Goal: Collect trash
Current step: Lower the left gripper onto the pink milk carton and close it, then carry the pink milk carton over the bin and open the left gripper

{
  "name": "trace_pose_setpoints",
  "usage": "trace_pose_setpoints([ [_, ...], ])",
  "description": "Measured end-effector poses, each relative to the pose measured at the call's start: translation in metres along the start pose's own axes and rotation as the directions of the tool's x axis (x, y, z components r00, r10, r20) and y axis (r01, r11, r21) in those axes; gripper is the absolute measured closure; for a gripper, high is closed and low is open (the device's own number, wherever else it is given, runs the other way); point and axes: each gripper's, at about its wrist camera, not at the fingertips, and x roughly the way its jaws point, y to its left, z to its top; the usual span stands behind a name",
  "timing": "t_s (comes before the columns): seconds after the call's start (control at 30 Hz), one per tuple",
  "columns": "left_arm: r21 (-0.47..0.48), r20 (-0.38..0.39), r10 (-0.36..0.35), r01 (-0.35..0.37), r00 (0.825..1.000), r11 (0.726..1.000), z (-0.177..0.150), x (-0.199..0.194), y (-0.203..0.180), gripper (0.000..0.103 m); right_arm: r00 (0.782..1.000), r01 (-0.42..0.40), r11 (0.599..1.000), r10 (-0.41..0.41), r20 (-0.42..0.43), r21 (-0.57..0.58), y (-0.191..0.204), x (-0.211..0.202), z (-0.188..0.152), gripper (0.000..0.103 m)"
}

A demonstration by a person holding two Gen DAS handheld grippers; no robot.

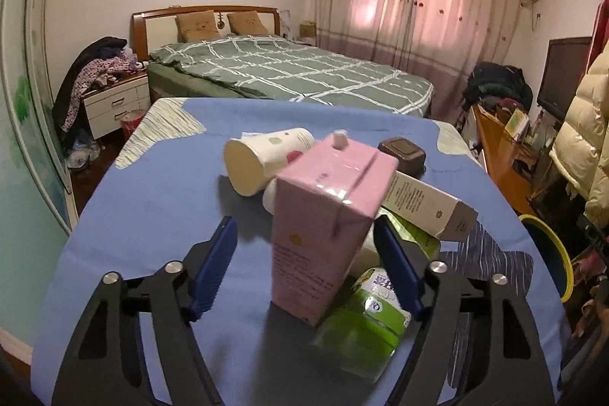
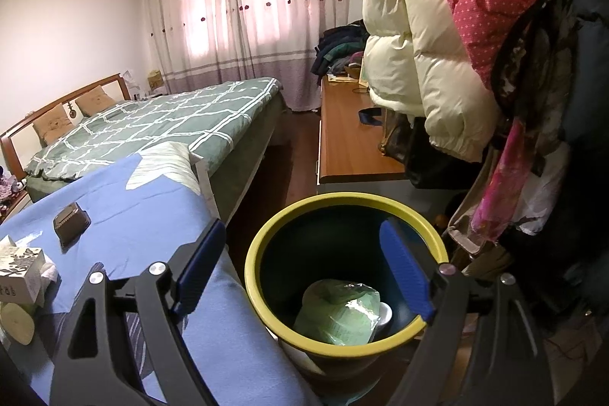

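Evidently I was mid-collection: my left gripper [image 1: 304, 250] stood with jaws wide apart around the upright pink carton [image 1: 323, 227], neither pad touching it, while the paper cup [image 1: 262, 162] lay at its 11 o'clock and the green bottle [image 1: 365, 326] at its 5 o'clock on the blue-covered table [image 1: 144, 215]. My right gripper [image 2: 300, 273] hung empty, fingers spread over the yellow-rimmed bin [image 2: 262, 234], a green wrapped item [image 2: 338, 314] already inside. Next, I judged, the left should close squarely on the carton without tipping it.

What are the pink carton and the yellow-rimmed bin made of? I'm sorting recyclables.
Pink carton: apparently coated paperboard, with folded seams, a slight sheen and a small white cap. Yellow-rimmed bin: probably moulded plastic, with a smooth, even rim and dark interior.
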Motion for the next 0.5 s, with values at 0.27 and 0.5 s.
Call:
trace_pose_setpoints([
  [0.27, 0.032, 0.001, -0.034, 0.034, 0.999, 0.999, 0.0, 0.003, -0.007, 0.057, 1.0, -0.008, 1.0, 0.008, -0.007, 0.002, 0.001, 0.002, 0.0, 0.024],
  [0.5, 0.031, 0.067, 0.003, -0.005, 0.998, 1.0, 0.012, -0.018, -0.007, 0.058, 1.0, -0.014, 1.0, 0.014, -0.003, -0.003, 0.003, 0.003, 0.0, 0.024],
])
